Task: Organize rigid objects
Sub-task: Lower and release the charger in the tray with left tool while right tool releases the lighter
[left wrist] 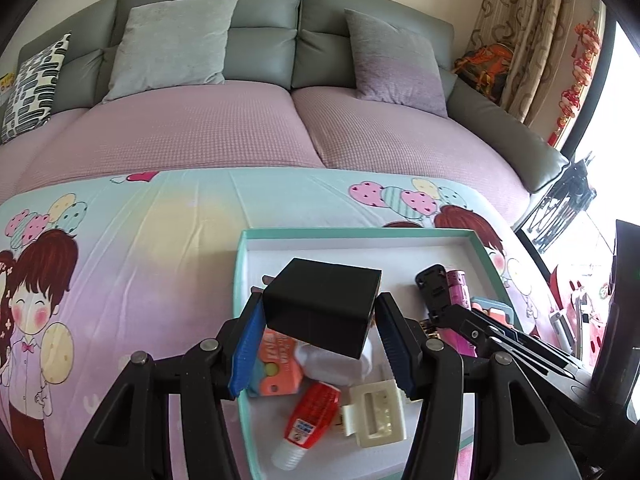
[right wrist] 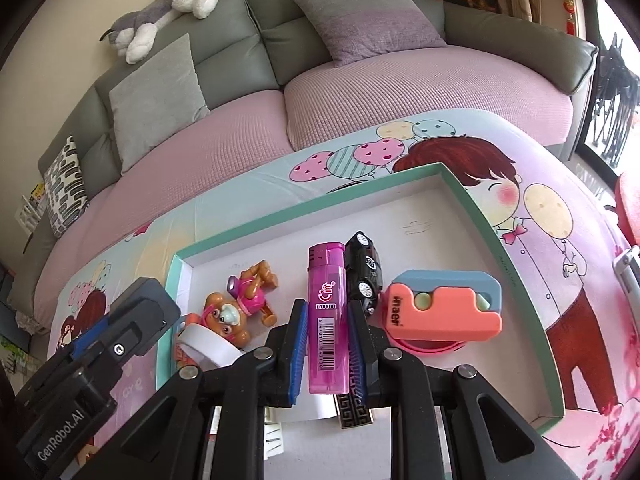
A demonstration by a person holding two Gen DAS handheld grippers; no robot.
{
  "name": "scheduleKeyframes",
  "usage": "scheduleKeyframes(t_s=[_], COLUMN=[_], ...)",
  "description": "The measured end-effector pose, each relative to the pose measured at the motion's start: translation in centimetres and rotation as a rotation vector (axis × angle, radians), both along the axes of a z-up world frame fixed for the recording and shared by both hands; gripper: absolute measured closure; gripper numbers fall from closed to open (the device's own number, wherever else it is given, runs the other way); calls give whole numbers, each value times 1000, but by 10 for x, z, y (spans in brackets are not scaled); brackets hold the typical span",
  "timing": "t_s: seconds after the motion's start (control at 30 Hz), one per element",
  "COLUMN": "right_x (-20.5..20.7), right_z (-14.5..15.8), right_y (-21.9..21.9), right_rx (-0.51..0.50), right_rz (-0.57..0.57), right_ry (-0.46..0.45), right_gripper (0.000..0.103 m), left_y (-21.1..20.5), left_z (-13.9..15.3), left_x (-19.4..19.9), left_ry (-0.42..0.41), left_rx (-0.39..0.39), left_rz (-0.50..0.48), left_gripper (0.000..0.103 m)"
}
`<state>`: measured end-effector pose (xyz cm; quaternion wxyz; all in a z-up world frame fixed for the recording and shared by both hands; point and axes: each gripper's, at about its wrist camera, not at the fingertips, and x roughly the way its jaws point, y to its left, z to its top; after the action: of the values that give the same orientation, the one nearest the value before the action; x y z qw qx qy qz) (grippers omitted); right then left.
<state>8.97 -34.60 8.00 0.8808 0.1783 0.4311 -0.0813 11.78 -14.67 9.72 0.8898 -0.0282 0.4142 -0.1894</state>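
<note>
My left gripper (left wrist: pixel 318 346) is shut on a black box (left wrist: pixel 322 306) and holds it above the teal-rimmed tray (left wrist: pixel 360 233). Below it lie a red tube (left wrist: pixel 310 420), a cream clip (left wrist: pixel 374 412), an orange-and-white packet (left wrist: pixel 276 364) and a white container (left wrist: pixel 340 364). My right gripper (right wrist: pixel 324 350) is shut on a pink lighter (right wrist: pixel 326 320) over the same tray (right wrist: pixel 472 208). A black toy car (right wrist: pixel 364 270), a dog figure (right wrist: pixel 240 304) and an orange-and-blue block (right wrist: pixel 440 304) lie in the tray. The right gripper also shows in the left wrist view (left wrist: pixel 452 312).
The tray lies on a cartoon-print cloth (left wrist: pixel 120 264) over a table. A grey sofa with a pink cover (left wrist: pixel 200 136) and cushions stands behind. A roll of white tape (right wrist: pixel 208 344) lies at the tray's left. The left gripper's body (right wrist: pixel 100 344) is at lower left.
</note>
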Motion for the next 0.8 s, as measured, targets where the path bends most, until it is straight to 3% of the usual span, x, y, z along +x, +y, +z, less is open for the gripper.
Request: scheduleKeyframes(t_s=[0.17,0.8], right_x=[-4,1], right_z=[5,-7], right_y=[-6,-4], right_rx=[-2,-7], right_rz=[-18,-1], right_ry=[-9,45], right_gripper=[81,81], left_y=[-10,-25], left_z=[-1,-7], left_x=[1,7], left_ry=[13,17], left_rx=[-32,-39], left_rz=[-23,-45], left_gripper=[45,47])
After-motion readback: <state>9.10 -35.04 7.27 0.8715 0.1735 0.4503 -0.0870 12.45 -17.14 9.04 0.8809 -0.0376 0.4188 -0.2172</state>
